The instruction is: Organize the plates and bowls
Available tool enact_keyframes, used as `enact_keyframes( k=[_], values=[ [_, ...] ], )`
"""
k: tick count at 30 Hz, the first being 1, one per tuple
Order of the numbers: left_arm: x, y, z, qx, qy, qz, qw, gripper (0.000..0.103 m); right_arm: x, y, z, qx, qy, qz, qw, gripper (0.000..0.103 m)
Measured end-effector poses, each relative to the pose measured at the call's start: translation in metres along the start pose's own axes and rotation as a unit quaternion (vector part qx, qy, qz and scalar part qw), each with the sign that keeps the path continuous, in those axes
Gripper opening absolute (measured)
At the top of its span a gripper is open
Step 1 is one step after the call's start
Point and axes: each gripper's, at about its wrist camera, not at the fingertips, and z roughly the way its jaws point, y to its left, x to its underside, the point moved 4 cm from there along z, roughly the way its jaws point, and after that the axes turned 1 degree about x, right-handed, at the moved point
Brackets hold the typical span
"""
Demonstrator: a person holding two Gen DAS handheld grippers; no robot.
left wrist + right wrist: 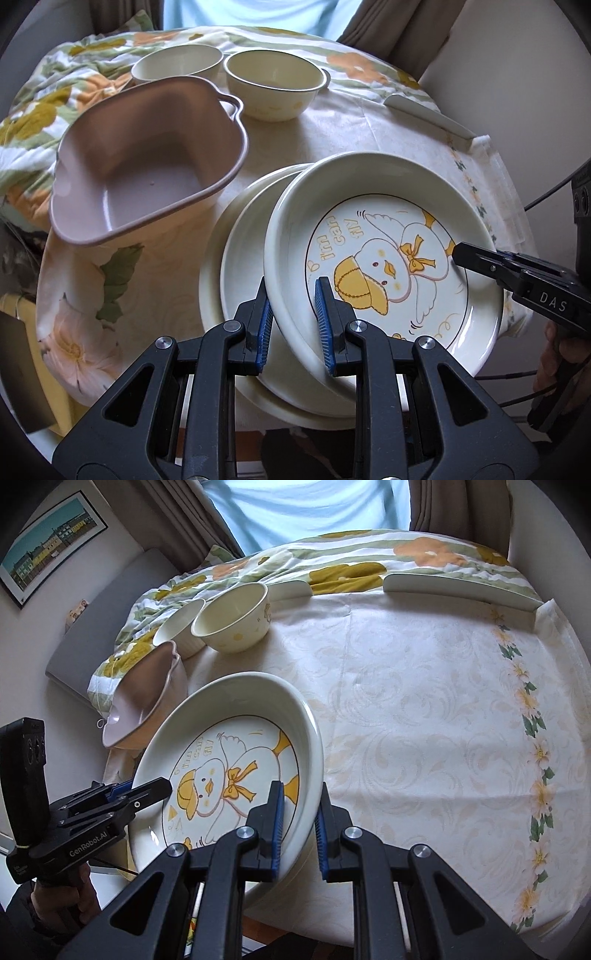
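A cream plate with a yellow duck drawing (369, 206) (236, 701) is held by both grippers at opposite rims. My left gripper (295, 314) is shut on its near rim, blue pads on either side of the edge. Across the plate, my right gripper (458, 254) (299, 812) is shut on the other rim. In the right wrist view the left gripper (162, 786) shows at the left. The plate tilts just over a stack of plain cream plates (236, 258); I cannot tell whether they touch.
A pink square bowl (147, 162) (144, 698) stands left of the stack. Two cream bowls (177, 64) (275, 83) sit behind it. White plates (458, 587) (291, 589) lie at the table's far edge against a flowered quilt (347, 572). The tablecloth (424, 720) spreads to the right.
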Motion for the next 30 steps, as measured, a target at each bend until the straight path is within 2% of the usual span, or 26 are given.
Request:
enact_keyframes(
  k=[5,10,15,30],
  values=[
    [0.0,-0.007,0.006,-0.019,0.005,0.019,0.9996,0.02,0.004,-0.005,0.001,0.01,0.003,-0.003,1.0,0.014],
    [0.003,-0.011,0.012,-0.056,0.019,0.043,0.9974,0.02,0.005,-0.004,0.002,0.01,-0.001,-0.005,1.0,0.014],
    [0.004,-0.019,0.007,-0.098,0.011,0.075,0.9924,0.02,0.004,-0.002,0.003,0.015,-0.003,-0.018,1.0,0.014],
    [0.01,-0.015,0.003,-0.138,0.012,0.085,0.9867,0.02,0.008,0.017,0.011,0.072,-0.017,-0.096,0.993,0.014]
  ],
)
